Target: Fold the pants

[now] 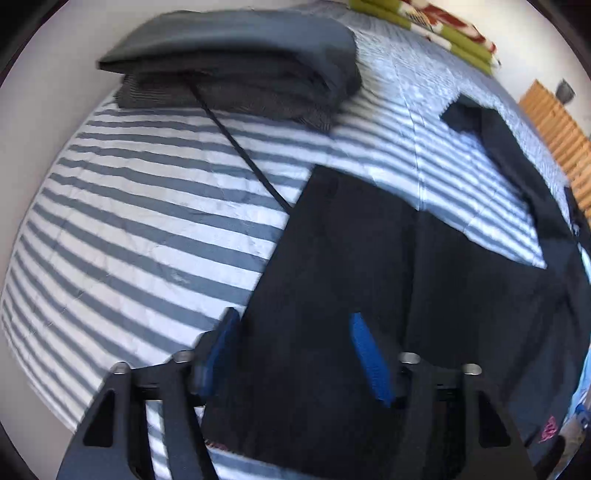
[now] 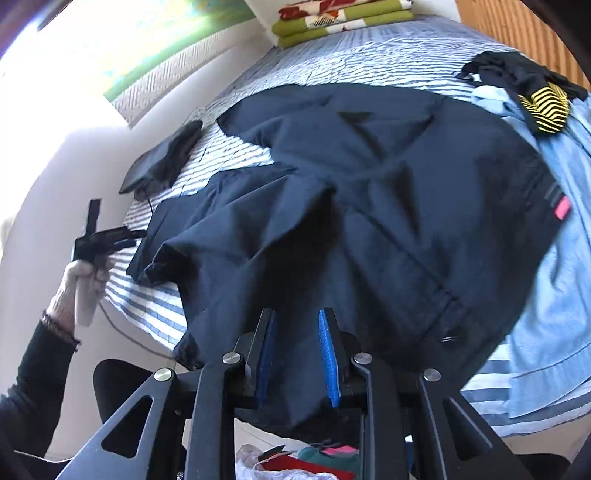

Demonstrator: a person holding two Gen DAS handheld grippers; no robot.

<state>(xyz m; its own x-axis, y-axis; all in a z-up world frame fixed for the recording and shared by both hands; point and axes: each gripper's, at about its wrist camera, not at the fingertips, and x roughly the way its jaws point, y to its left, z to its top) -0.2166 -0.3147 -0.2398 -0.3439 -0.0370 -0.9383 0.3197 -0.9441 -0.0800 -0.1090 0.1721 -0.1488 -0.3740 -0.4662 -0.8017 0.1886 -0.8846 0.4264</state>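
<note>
The dark navy pants lie spread across the striped bedspread, and they are the landmark for everything here. From the right wrist view the waistband end, with its button and a small pink tag, sits at the near right, and the legs run away from it toward the far left, so the long axis crosses the bed on a diagonal; the legs are rumpled and splay apart, one reaching up toward the far side, the other bunched nearer the bed's left edge. The right gripper hangs just over the near edge of the pants, blue pads a narrow gap apart with dark cloth showing behind them; whether any fabric is actually pinched I cannot tell. The left gripper stands with its jaws clearly apart, over the side edge of the pants where cloth meets stripes, nothing between the pads. In the right wrist view that same gripper shows small, held in the person's hand beside the leg ends. Beyond the pants, toward the wall, sits a folded stack of dark grey clothes with a thin black cord trailing back toward the pants. Beside the waistband lies a light blue shirt, with a yellow-and-black striped item on it. Folded green patterned bedding rests at the far end of the bed, well apart from the pants.
</note>
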